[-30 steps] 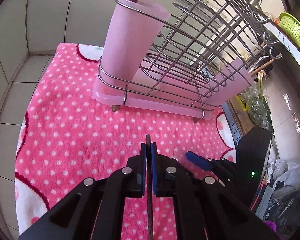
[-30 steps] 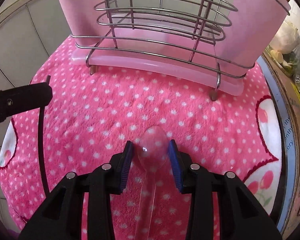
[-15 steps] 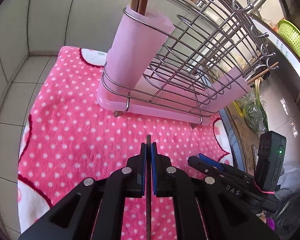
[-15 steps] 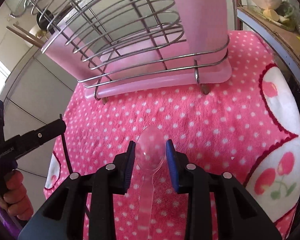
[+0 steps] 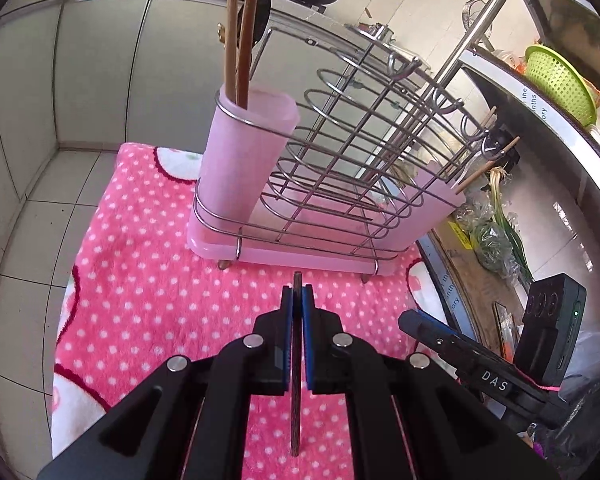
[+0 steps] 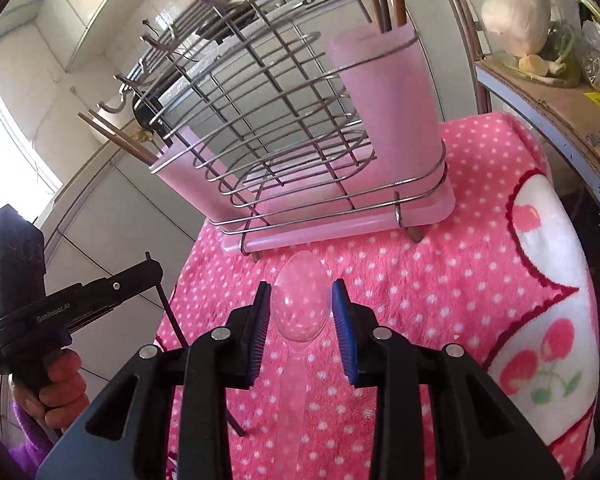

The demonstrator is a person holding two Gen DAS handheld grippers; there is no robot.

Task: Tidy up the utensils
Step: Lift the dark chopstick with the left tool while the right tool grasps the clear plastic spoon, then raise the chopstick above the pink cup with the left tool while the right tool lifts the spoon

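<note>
Shiny metal wire rack (image 5: 352, 152) holds matt pink plastic cups (image 5: 242, 152); fluffy cloth towel (image 5: 148, 280); glossy clear plastic spoon (image 6: 299, 308).

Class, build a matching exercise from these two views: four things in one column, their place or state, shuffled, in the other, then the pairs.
1. thin dark chopstick
2. clear plastic spoon
3. brown wooden chopsticks
4. pink dotted towel

A. stand in the pink plastic cup
B. between the right tool's pads
C. under the wire rack
D. clamped in the left tool

Pairs: 1-D, 2-B, 3-A, 4-C

Clear spoon (image 6: 299, 304) clamped in right gripper (image 6: 300, 312) — wire rack (image 6: 300, 128) beyond.
</note>
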